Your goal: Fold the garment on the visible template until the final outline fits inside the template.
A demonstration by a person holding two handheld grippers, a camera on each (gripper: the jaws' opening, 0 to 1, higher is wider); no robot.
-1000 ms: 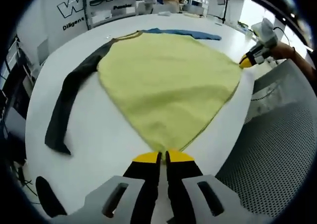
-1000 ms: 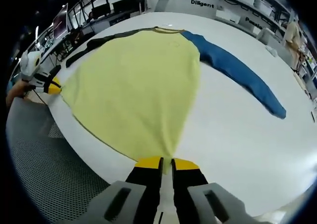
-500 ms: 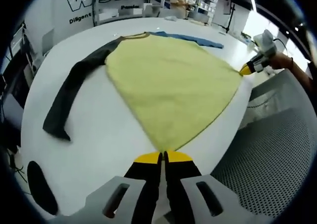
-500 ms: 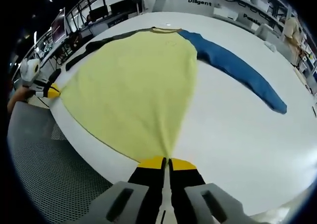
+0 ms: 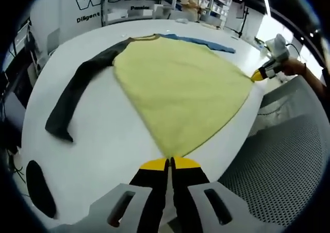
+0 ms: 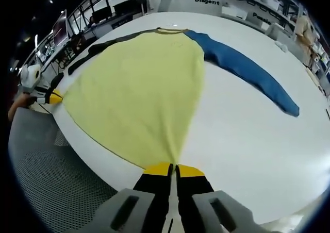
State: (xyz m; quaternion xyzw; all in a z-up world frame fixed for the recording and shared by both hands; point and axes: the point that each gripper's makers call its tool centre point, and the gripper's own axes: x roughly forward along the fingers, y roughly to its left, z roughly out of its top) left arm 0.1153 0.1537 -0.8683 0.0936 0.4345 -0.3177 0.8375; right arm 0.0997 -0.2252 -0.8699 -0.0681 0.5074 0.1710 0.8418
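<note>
1. A long-sleeved garment [image 5: 180, 88] lies spread flat on a white counter [image 5: 98, 140]. Its body is pale yellow, one sleeve is dark grey and the other is blue.
2. In the left gripper view, the left claw [image 5: 170, 164] sits at the near edge of the counter. Its yellow-tipped jaws are pressed together on one bottom corner of the yellow hem.
3. In that view the dark grey sleeve [image 5: 77, 94] runs along the left side of the garment toward the near edge, flat on the counter. The blue sleeve [image 5: 206, 41] shows at the far side, past the collar.
4. The right claw [image 5: 257, 76] appears at the right of the left gripper view, held by a person's hand [image 5: 294, 67]. Its yellow tips meet the other bottom corner of the hem.
5. In the right gripper view, the right claw [image 6: 172, 169] has its jaws closed on that hem corner, and the yellow cloth fans out away from it.
6. There, the blue sleeve [image 6: 247, 70] stretches away to the right across the counter [image 6: 247, 140]. The left claw [image 6: 53, 95] shows at the left edge of the cloth.
7. A grey perforated surface [image 5: 278, 155] lies below the near edge of the counter.
8. Shelves and a white wall with dark lettering [image 5: 90, 3] stand beyond the far side.
</note>
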